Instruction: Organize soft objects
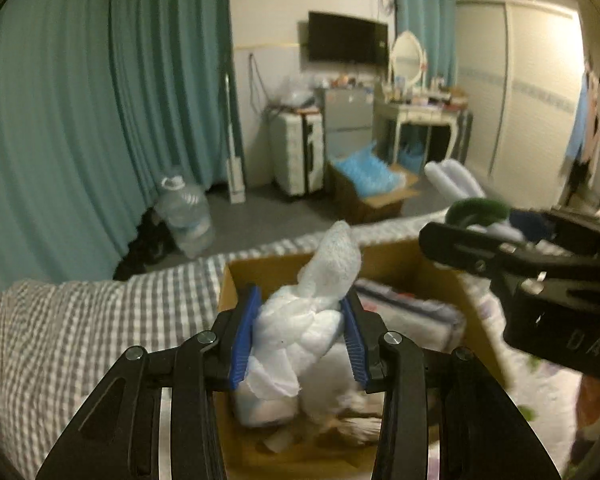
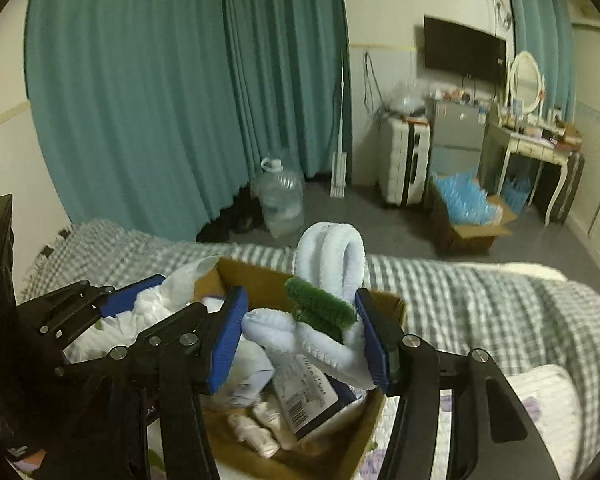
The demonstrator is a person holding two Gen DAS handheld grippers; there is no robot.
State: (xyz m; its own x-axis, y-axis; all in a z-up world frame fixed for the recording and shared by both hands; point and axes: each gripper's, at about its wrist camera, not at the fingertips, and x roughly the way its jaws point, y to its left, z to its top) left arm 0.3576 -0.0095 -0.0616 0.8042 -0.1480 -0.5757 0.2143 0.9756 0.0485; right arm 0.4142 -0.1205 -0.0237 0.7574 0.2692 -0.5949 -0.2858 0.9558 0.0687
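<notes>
Both grippers are up over the cardboard box (image 1: 236, 284) that sits on the bed (image 1: 80, 320), near its far edge where the checked cover (image 2: 480, 300) drops away to the floor. The left gripper (image 1: 300, 340) has its jaws clenched on a white crinkled bundle (image 1: 300, 332), blue pads pressed into it on both sides, and a tuft of the bundle sticks up above the fingertips, right over the box's open top. The right gripper (image 2: 304, 336) hangs just beside it, over the same box, carrying a roll of white fluffy fabric (image 2: 332, 256) with a green fuzzy strip (image 2: 320, 308) lying across it; the white stuff fills the gap between the blue pads, grasped there, and the looped end rises above them. Down in the box (image 2: 380, 412) lie a blue packet with a barcode label (image 2: 308, 400) and some pale rolled pieces (image 2: 256, 428) on the bottom. Beyond the bed, on the floor, stand a clear water jug (image 2: 280, 200) and another open carton of blue things (image 2: 464, 204).
</notes>
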